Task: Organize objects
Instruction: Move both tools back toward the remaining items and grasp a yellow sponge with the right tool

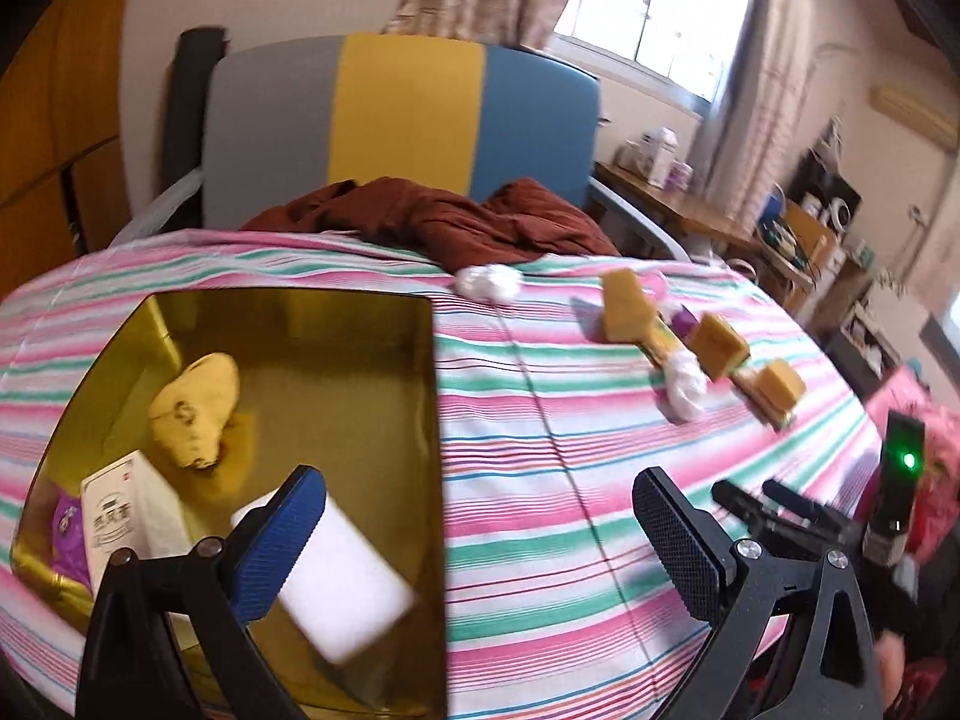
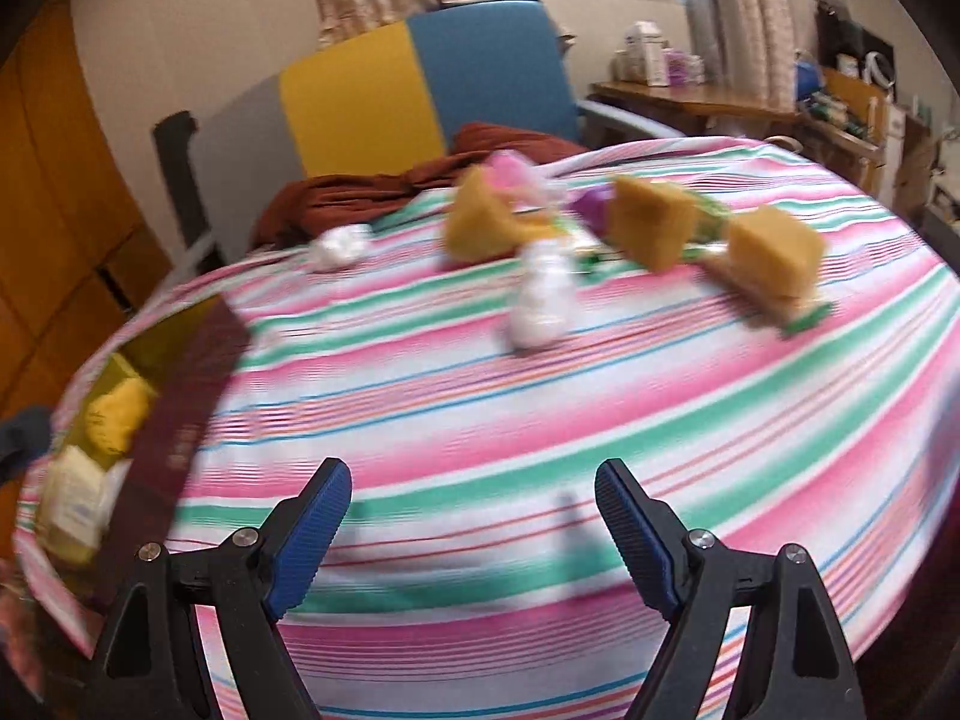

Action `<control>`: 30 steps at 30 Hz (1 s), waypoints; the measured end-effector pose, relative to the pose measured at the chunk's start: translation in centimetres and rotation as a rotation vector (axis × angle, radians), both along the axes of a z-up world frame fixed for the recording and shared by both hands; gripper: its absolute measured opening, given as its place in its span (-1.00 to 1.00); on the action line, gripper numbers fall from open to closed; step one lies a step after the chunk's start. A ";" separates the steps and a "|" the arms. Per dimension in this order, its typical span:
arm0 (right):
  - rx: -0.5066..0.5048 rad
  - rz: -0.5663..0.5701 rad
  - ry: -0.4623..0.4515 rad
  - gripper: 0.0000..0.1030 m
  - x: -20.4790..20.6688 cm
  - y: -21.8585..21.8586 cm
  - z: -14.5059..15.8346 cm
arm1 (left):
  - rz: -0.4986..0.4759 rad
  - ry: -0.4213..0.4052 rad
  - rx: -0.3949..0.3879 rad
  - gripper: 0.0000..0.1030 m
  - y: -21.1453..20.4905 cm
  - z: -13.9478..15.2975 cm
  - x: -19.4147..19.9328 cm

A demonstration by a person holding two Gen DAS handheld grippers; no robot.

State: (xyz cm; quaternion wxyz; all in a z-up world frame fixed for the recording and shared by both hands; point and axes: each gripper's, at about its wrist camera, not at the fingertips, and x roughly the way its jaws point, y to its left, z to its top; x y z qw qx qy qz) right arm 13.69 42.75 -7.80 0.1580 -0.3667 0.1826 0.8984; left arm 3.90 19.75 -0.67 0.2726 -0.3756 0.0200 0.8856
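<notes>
While the left tool (image 1: 474, 522) hangs with jaws apart and empty above the gold tin (image 1: 432, 420), a white block (image 1: 336, 582) lies inside near the tin's rim; a careless sweep could clip that wall. Over to the right view: the right tool (image 2: 471, 516) is spread wide, nothing held, over the striped bed (image 2: 480, 396). Far sponges (image 2: 654, 219) sit blurred and crowded, so a grab may knock neighbours.

place: lived-in home bedroom | giveaways: striped bedsheet (image 1: 540, 420) across the middle, curtained window (image 1: 660, 6) upper right, cluttered wooden desk (image 1: 672, 204) at right, wooden wardrobe (image 1: 54, 138) far left, padded headboard (image 1: 408, 114) behind
</notes>
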 end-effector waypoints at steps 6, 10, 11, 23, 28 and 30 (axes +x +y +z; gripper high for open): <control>0.080 -0.112 -0.017 0.65 1.5 6.0 -0.6 | -0.110 -0.032 -0.033 1.00 3.8 -0.9 1.5; 0.105 -0.179 -0.013 0.65 1.5 9.6 -0.1 | -0.164 -0.060 -0.069 1.00 6.0 -2.1 2.4; 0.114 -0.193 -0.007 0.65 1.4 10.7 0.2 | -0.170 -0.066 -0.073 1.00 6.3 -2.3 2.5; 0.188 -0.216 -0.016 0.65 -1.7 16.8 1.2 | -0.208 -0.115 -0.121 1.00 8.8 -4.4 2.9; 0.229 -0.170 -0.051 0.54 -3.3 17.2 0.4 | -0.218 -0.119 -0.123 1.00 10.2 -4.6 2.6; 0.223 -0.175 -0.061 0.25 -3.5 17.5 -0.2 | -0.223 -0.119 -0.128 1.00 10.8 -4.7 2.3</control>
